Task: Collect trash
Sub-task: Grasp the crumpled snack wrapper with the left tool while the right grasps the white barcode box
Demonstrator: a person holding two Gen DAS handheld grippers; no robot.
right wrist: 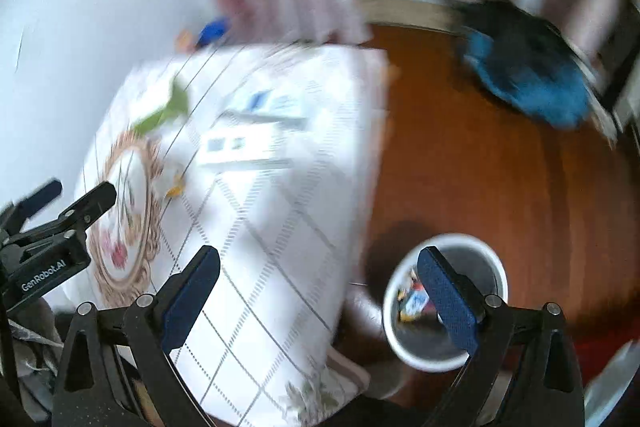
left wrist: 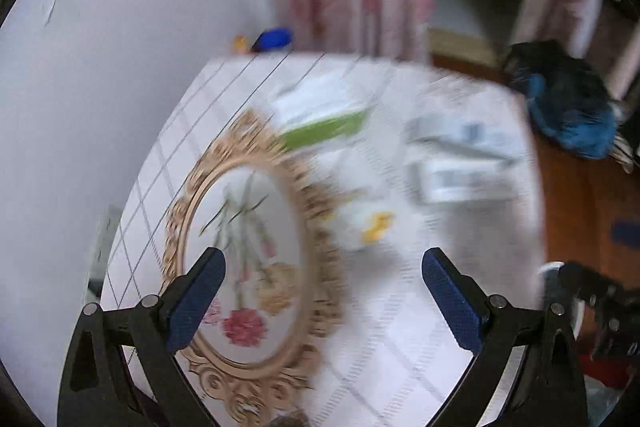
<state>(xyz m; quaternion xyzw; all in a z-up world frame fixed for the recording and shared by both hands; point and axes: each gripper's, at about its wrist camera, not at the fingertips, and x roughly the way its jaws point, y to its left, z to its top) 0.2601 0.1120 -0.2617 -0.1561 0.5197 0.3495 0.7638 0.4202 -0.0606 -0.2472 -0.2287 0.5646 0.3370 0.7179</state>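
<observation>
Two grippers are in my hands, both with jaws spread wide and holding nothing. My left gripper (left wrist: 324,301) hangs over the near edge of the tabletop (left wrist: 400,327), which is covered in a white checked cloth. Beneath it lies an oval gold-framed tray (left wrist: 240,259) painted with flowers. Beyond the tray, toward the middle of the tabletop, I see a crumpled white wrapper with a yellow mark (left wrist: 372,223), a green-and-white packet (left wrist: 324,127) nearer the far edge, and two pale flat boxes (left wrist: 460,155) by the right edge; motion blur makes them hard to identify, so these are probably the trash. My right gripper (right wrist: 318,301) hovers off the tabletop's right edge, above a white bin (right wrist: 444,301) on the wooden floor (right wrist: 480,167). Something colourful already lies inside the bin, so I judge collection begun, with several pieces on the tabletop left to pick up
</observation>
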